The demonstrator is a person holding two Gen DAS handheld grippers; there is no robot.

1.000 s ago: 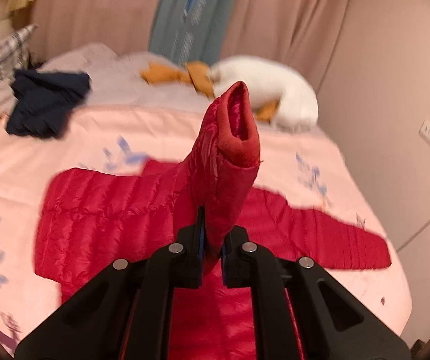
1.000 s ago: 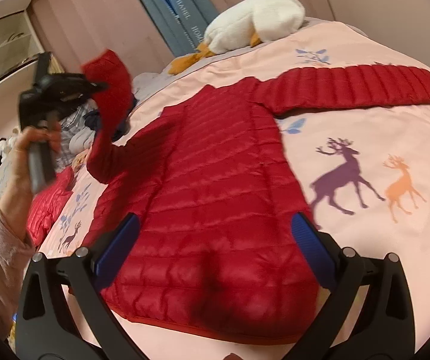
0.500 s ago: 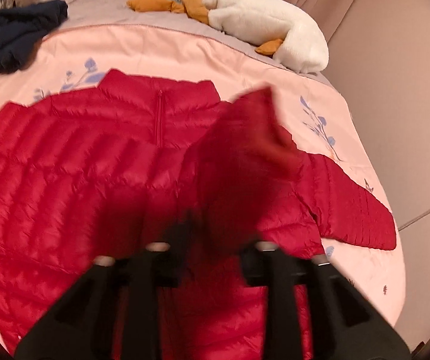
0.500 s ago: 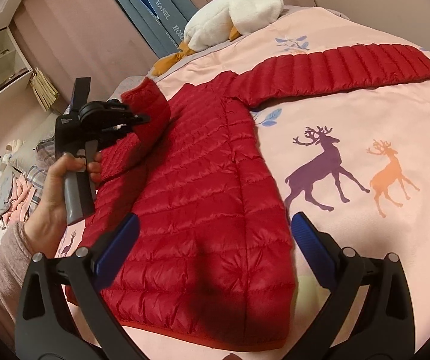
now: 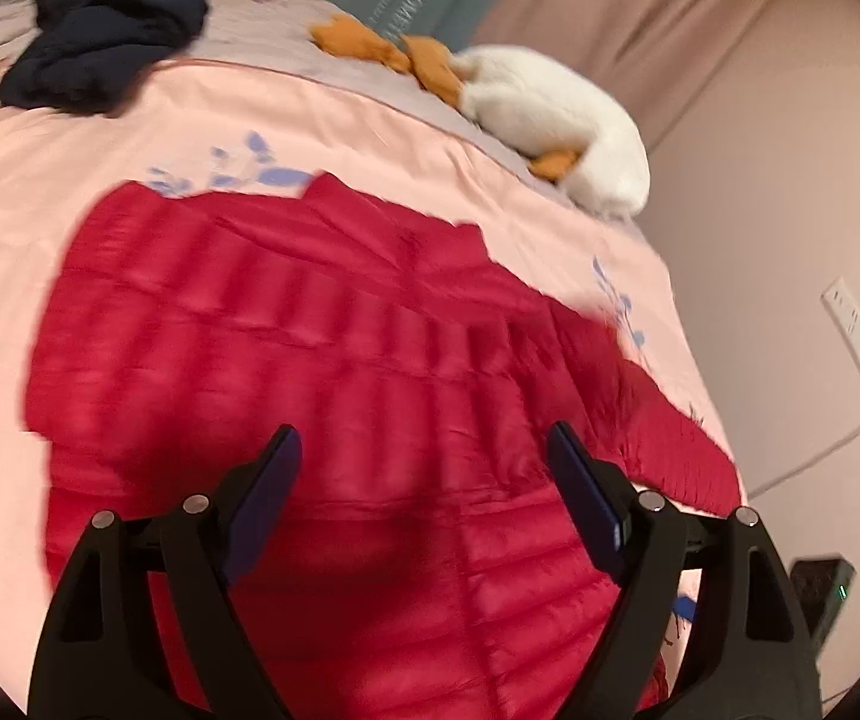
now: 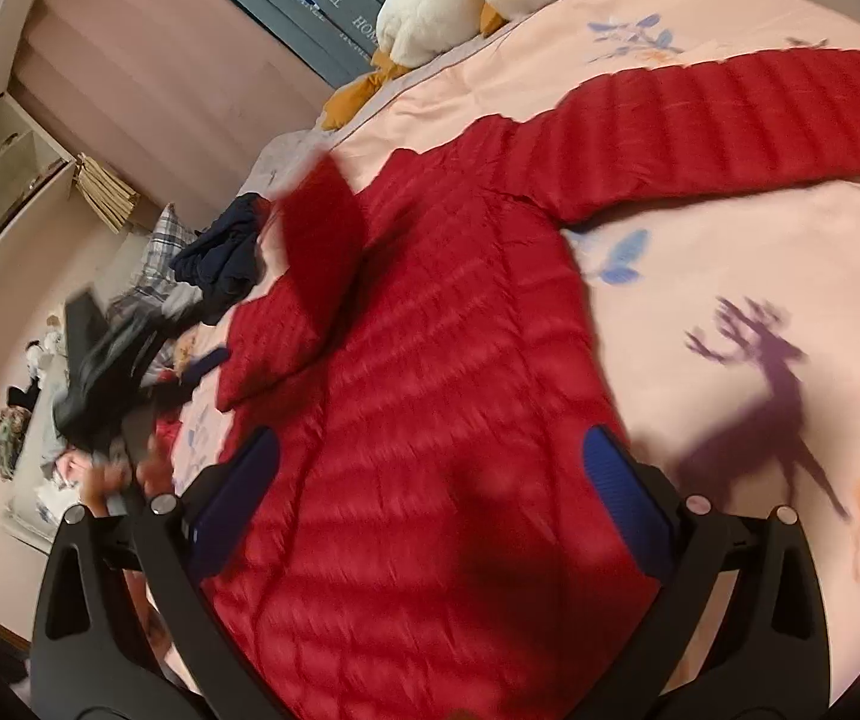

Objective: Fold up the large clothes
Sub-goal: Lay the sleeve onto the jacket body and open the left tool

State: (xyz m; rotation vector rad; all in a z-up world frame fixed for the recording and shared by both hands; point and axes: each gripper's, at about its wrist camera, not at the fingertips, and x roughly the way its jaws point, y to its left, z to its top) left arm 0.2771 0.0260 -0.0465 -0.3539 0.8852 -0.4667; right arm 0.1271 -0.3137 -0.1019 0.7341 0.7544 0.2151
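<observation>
Now the red puffer jacket point(image 6: 430, 396) lies flat on the bed point(image 6: 760, 312), its body running lengthwise away from both grippers toward the collar at the far end. One sleeve point(image 6: 316, 276) is already turned in across the body; the other sleeve point(image 6: 730, 126) stretches straight out over the bedding, its long axis crosswise to the body. That outstretched sleeve looks like the next thing to fold, and it lies on the right-hand side, so the right gripper point(image 6: 430, 504) is probably the better placed of the two. The right gripper hangs over the hem end of the jacket with its jaws spread wide and nothing between them. The left gripper point(image 5: 424, 480) is likewise wide apart and empty, poised above the middle of the body point(image 5: 340, 396). The right wrist view shows the full run of the free sleeve and the folded one together, plus the blurred left hand point(image 6: 124, 474) off the bed's side. The left wrist view shows only part of the free sleeve point(image 5: 676, 420), but gives the collar edge, the white plush toy point(image 5: 556, 120) and a dark bundle of clothing point(image 5: 100, 48) beyond it.
</observation>
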